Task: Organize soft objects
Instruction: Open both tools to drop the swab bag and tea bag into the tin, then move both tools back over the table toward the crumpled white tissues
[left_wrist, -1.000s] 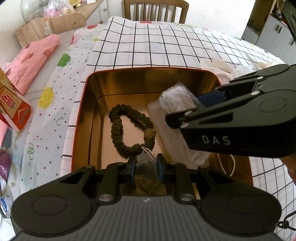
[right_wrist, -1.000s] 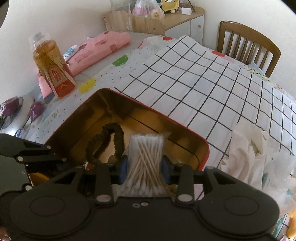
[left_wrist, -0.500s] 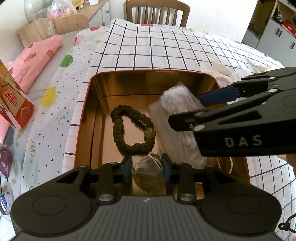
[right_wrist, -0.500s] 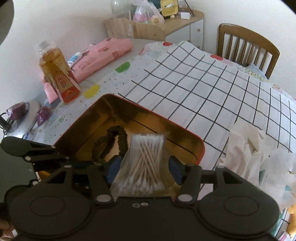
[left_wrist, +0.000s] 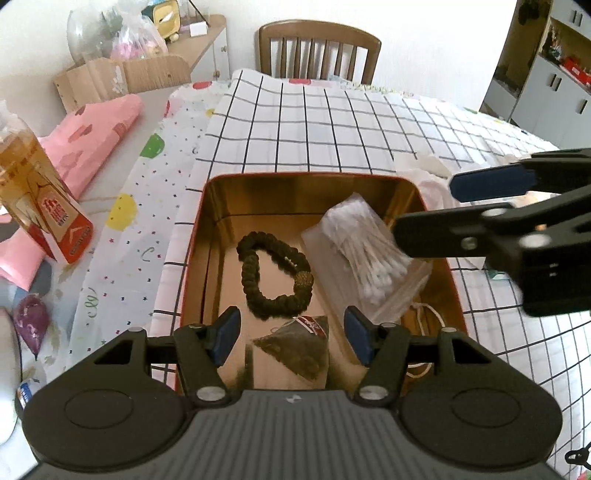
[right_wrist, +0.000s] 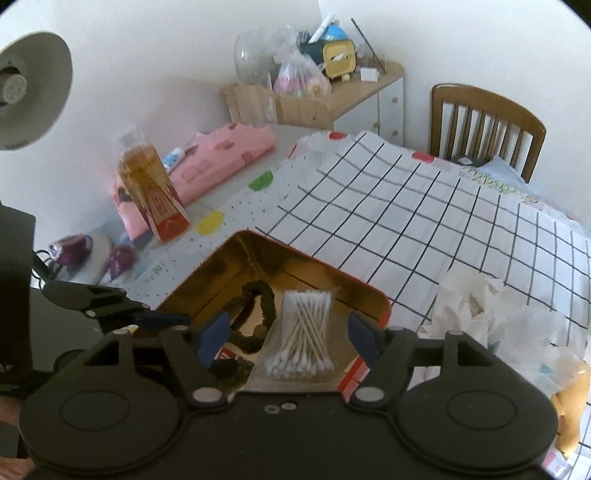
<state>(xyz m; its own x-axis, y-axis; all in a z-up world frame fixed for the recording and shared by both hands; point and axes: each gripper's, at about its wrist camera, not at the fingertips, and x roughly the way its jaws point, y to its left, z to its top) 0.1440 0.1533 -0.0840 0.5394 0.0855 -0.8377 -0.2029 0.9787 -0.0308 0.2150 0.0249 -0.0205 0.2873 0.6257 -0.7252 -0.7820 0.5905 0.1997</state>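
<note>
A red tin with a gold inside (left_wrist: 197, 236) (right_wrist: 384, 306) sits on the checked cloth. In it lie a dark beaded bracelet (left_wrist: 251, 273) (right_wrist: 267, 302), a clear bag of cotton swabs (left_wrist: 369, 254) (right_wrist: 304, 341) and a pyramid tea bag (left_wrist: 295, 347). My left gripper (left_wrist: 291, 336) is open above the tea bag, which lies loose in the tin. My right gripper (right_wrist: 286, 341) is open above the swab bag, which rests against the tin's right wall. The right gripper also shows at the right of the left wrist view (left_wrist: 480, 206).
A bottle of amber liquid (left_wrist: 40, 206) (right_wrist: 151, 188) and a pink pouch (left_wrist: 88, 136) stand left of the tin. Crumpled white tissue and plastic (right_wrist: 498, 321) lie to the right. A wooden chair (left_wrist: 319, 51) stands beyond the table. A lamp (right_wrist: 26, 88) is at far left.
Both grippers have opened and drawn back upward. The left let go of the tea bag and the right let go of the swab bag; both now lie in the tin.
</note>
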